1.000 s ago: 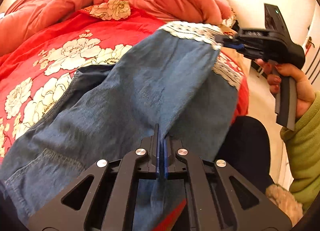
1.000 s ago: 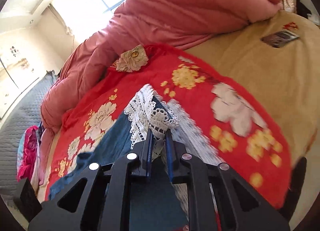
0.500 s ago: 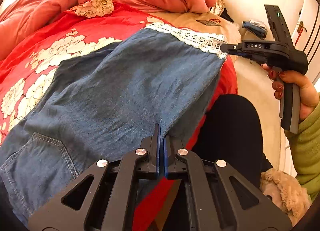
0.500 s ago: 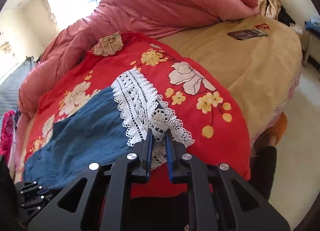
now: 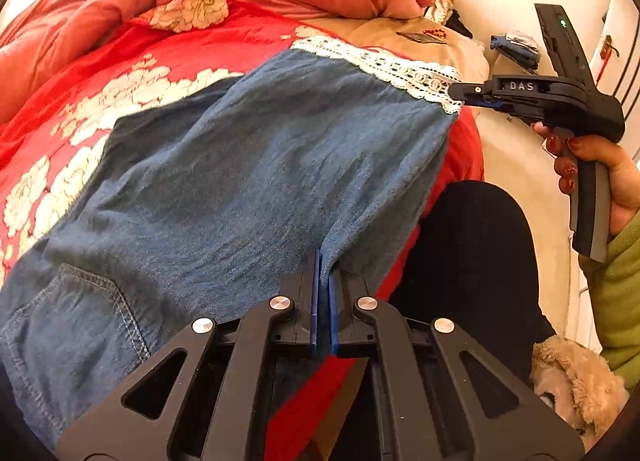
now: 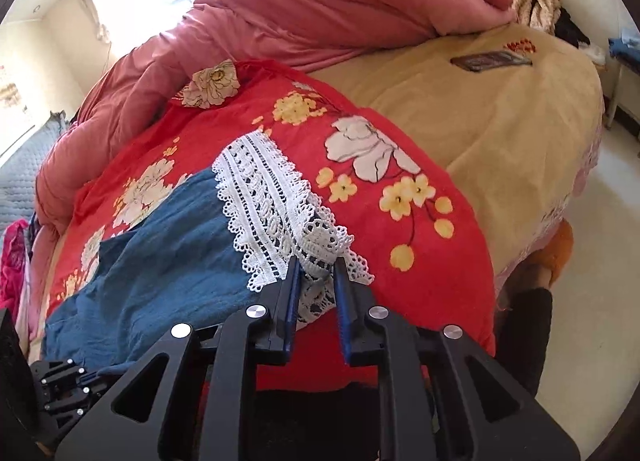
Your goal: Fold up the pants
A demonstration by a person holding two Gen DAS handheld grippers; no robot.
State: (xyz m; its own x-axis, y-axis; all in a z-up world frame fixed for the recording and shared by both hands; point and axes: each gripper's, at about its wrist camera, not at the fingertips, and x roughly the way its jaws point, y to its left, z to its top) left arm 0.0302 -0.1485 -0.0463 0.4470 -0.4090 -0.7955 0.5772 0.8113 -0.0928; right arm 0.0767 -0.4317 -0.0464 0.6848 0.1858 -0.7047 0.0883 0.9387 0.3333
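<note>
red floral bedspread [image 6: 400, 133]; left gripper [image 5: 323, 261] clamps pants [image 5: 240, 181]; "das"-marked right gripper [image 6: 315, 273] opening around lace.

A bunched pink quilt [image 6: 328, 21] blocks the bed's far side; the tan sheet [image 6: 500, 121] lies mostly bare.

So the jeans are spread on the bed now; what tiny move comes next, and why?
Probably draw the right gripper back off the lace hem: its jaws are opening, lace between them, and the pants lie flat on the red blanket. The left gripper grips denim.
</note>
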